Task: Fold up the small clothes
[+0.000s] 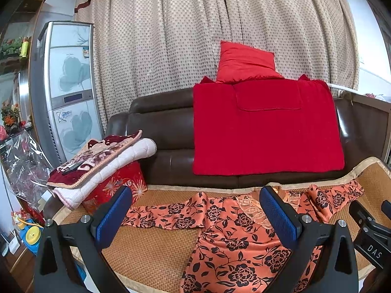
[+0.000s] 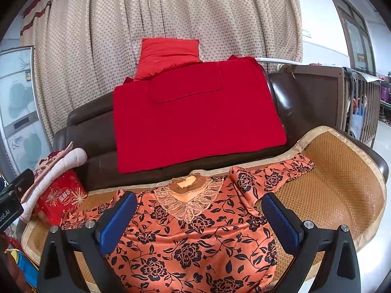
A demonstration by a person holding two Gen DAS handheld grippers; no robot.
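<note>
Orange floral blouse (image 2: 195,241) is laid front-up on the woven rattan mat (image 2: 342,183) covering the sofa seat, lace collar (image 2: 188,202) toward the brown leather backrest (image 1: 168,127). Both sleeves are spread outward; the left sleeve (image 1: 168,213) lies flat along the mat, the right sleeve (image 2: 276,175) is bunched near the shoulder.

Left gripper (image 1: 195,217) is held above the blouse with its jaws spread wide, nothing between the blue pads (image 1: 114,217). Right gripper (image 2: 199,219) likewise stands wide open and empty, over the chest area.

Step judged in hand: the 1st fold, not yet begun.

- A sleeve is best pinched at the cuff, through 1 layer only, and carried across the chest.
- The satin-like cloth looks slippery; a firm, full-pad grip is advised.
- The bunched right shoulder should be smoothed 1st, or a crooked edge is likely.
- The stacked quilts (image 1: 102,163) and red tin (image 2: 61,195) sit near the left sleeve; snagging there is to be avoided.
</note>
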